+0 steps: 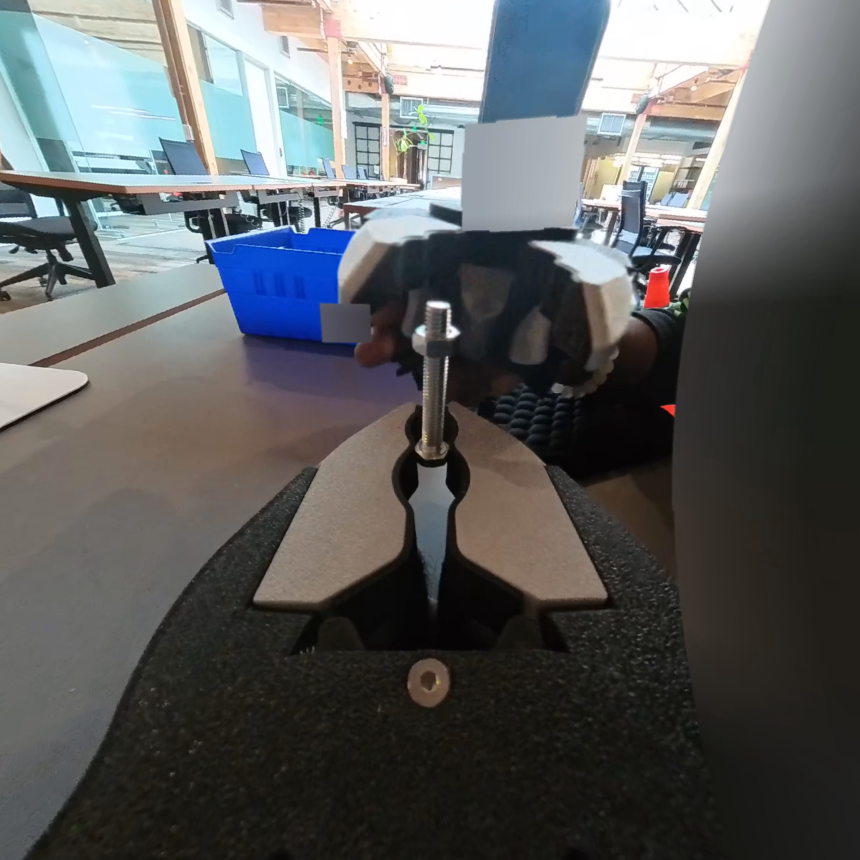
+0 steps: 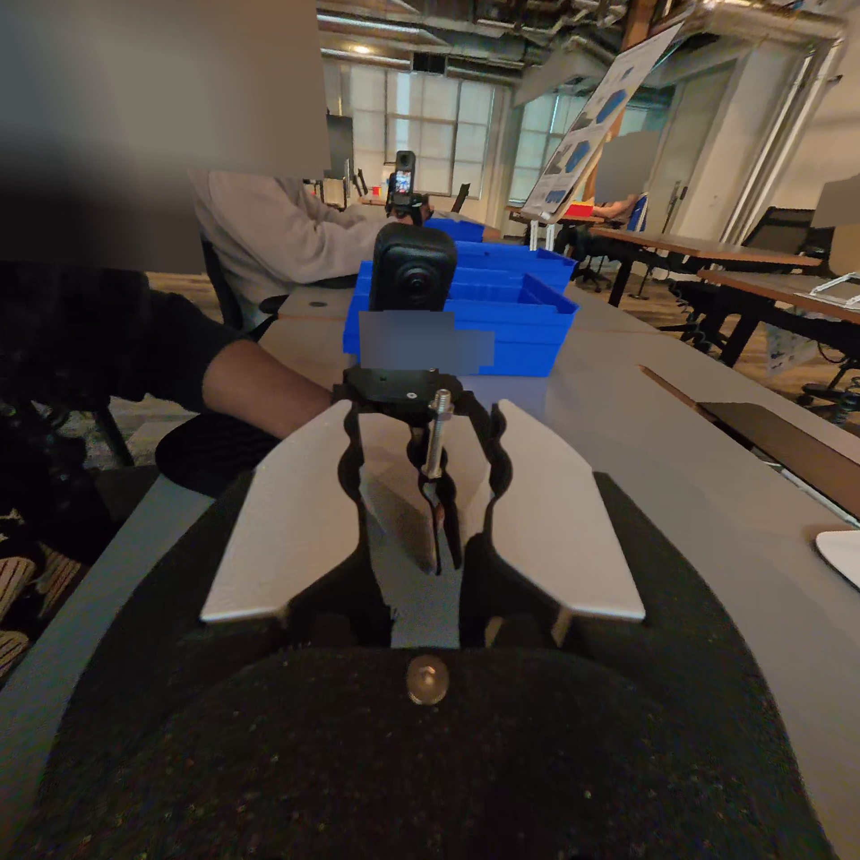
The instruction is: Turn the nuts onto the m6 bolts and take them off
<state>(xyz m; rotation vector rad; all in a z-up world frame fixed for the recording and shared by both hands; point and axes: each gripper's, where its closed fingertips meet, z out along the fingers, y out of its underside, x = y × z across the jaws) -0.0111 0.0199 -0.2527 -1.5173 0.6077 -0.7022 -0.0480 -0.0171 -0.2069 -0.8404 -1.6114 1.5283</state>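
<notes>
My left gripper (image 1: 433, 421) is shut on a silver M6 bolt (image 1: 433, 386) near its hex head and holds it upright above the dark table (image 1: 139, 442). A silver nut (image 1: 436, 336) sits on the thread near the bolt's top end. My right gripper (image 2: 423, 408) is open wide and holds nothing. Its two fingers stand on either side of the left gripper's fingers (image 2: 435, 493) and the bolt (image 2: 437, 440), apart from them. The nut (image 2: 441, 409) shows near the bolt's tip. In the left wrist view the right gripper (image 1: 488, 325) is blurred behind the bolt.
A blue bin (image 1: 279, 284) stands on the table behind the bolt; blue bins (image 2: 512, 335) also show in the right wrist view. A white flat object (image 1: 28, 391) lies at the table's edge. A person in a light top (image 2: 260, 232) sits beyond. About 6 cm separates my left fingertips from my right.
</notes>
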